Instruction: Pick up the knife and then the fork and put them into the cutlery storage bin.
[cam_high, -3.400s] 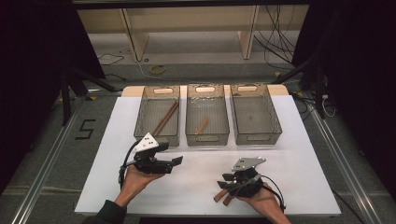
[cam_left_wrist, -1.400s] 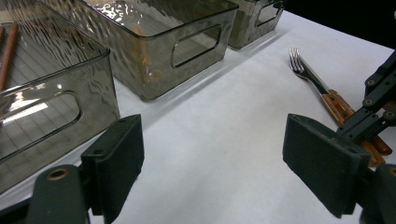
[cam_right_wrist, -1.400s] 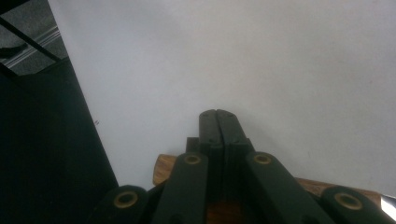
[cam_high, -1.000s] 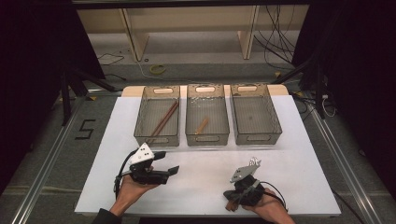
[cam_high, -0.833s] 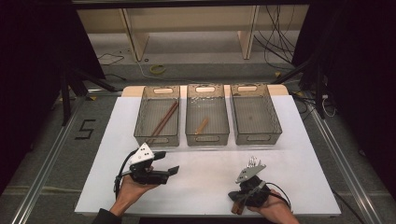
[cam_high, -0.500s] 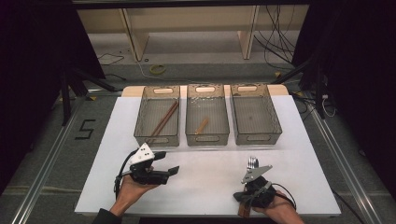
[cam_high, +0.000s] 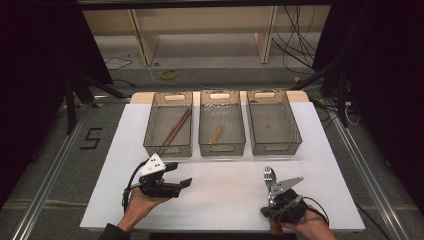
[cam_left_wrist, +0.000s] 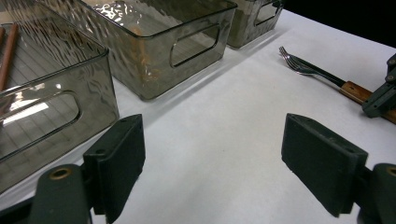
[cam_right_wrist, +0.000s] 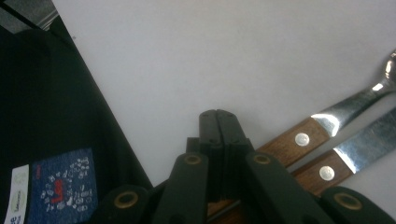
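A: High view. Left claw (cam_high: 172, 176) rests spread and empty on the white bench (cam_high: 225, 190). Right claw (cam_high: 275, 196) sits at the near right edge with the fork (cam_high: 268, 177) under it, tines aimed at the three bins (cam_high: 222, 125). The left bin holds long brown sticks (cam_high: 175, 127), the middle one a short wooden piece (cam_high: 216, 134).

B: Left claw view. Pads (cam_left_wrist: 119, 163) stand wide apart, nothing between. The fork (cam_left_wrist: 308, 70) lies flat, apart from the bins (cam_left_wrist: 154, 51).

A: Right claw view. Right claw (cam_right_wrist: 217, 122) is clenched with nothing between the pads; two wooden handles (cam_right_wrist: 299, 140) lie just beside and under it. We see a spoon-like bowl (cam_right_wrist: 390, 70) at the edge, and a flat blade (cam_right_wrist: 369, 144).

B: Our judgement: it nudges the cutlery. To do this well, we'd keep the pads low and flat, push along the handles, and stop short of the bench edge.

A: Against the earlier frame: right hand has slid right along the near edge and turned, so the fork now points away from us. Left hand unchanged.
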